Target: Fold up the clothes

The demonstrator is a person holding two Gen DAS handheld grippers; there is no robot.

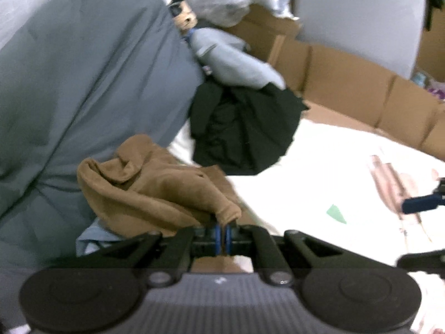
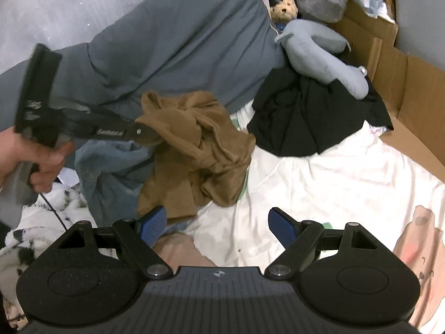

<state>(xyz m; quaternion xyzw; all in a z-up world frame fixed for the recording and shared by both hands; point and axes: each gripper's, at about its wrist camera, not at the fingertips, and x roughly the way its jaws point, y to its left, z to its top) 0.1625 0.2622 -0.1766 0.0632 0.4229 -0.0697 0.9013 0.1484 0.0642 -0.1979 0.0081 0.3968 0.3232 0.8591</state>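
My left tongs [image 1: 222, 232] are pinched tight on an edge of the brown garment [image 2: 194, 150], lifting that part clear while the rest hangs crumpled over the white bed sheet [image 2: 319, 183], at the near edge of the grey duvet [image 2: 172, 44]. My right tongs [image 2: 217, 226] stand wide and hold nothing, hovering over the sheet just near of the garment's lower hem. A black garment [image 2: 314, 117] lies bunched farther right, a blue-grey one [image 2: 111, 172] to the left under the brown, neither folded. I judge the step in hand to be drawing the brown piece out of the heap; it is still a tangle, no fold showing. Next, as I read it, the right tongs need a second edge or corner, so the cloth can be pulled flat on the bare sheet.
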